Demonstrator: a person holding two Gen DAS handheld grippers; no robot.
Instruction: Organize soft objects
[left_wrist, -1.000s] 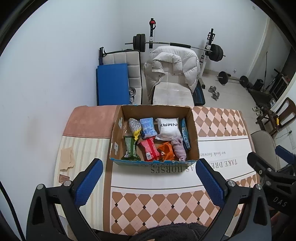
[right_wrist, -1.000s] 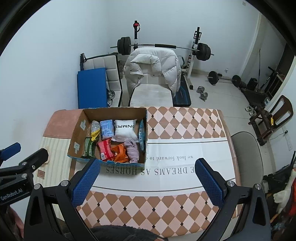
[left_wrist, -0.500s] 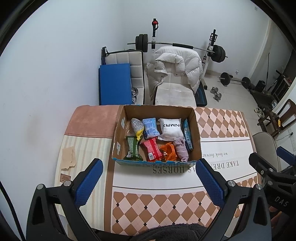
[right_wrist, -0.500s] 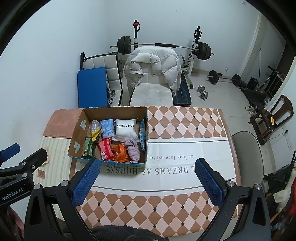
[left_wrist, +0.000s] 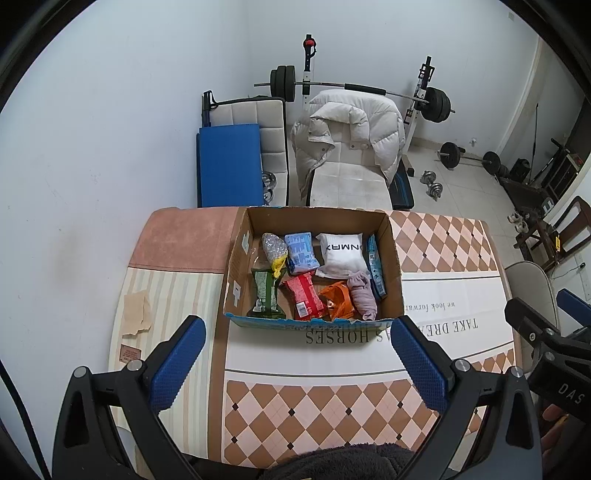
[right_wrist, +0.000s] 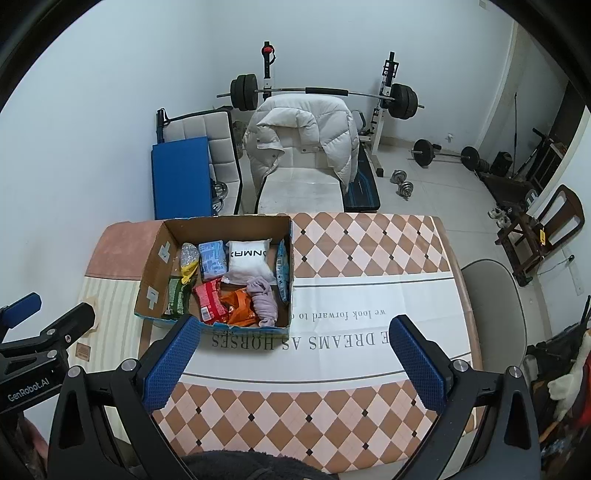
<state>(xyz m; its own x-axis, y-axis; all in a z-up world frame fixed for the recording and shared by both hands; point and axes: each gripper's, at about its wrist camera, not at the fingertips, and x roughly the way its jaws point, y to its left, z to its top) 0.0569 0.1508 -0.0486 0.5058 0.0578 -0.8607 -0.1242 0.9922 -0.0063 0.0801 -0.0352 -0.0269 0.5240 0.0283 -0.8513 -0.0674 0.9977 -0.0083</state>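
An open cardboard box (left_wrist: 236, 273) (right_wrist: 155, 266) stands on the table and holds several soft items: a white pillow pack (left_wrist: 341, 254) (right_wrist: 246, 260), a red packet (left_wrist: 304, 297), an orange bag (left_wrist: 338, 304), a lilac cloth (left_wrist: 362, 295) (right_wrist: 264, 301), a green packet (left_wrist: 266, 291) and a blue packet (left_wrist: 301, 253). My left gripper (left_wrist: 295, 369) is open and empty, held above the table in front of the box. My right gripper (right_wrist: 291, 363) is open and empty, in front of the box and right of it.
The table carries a checked and lettered cloth (right_wrist: 351, 317). A paper scrap (left_wrist: 136, 314) lies at its left edge. Behind the table stand a chair with a white puffer jacket (left_wrist: 347, 144), a blue mat (left_wrist: 229, 166) and a barbell rack (right_wrist: 314, 92). A grey chair (right_wrist: 491, 306) is at the right.
Both grippers have shifted only slightly; the left view has drifted a little so the box sits slightly further right. Both stay open and empty.
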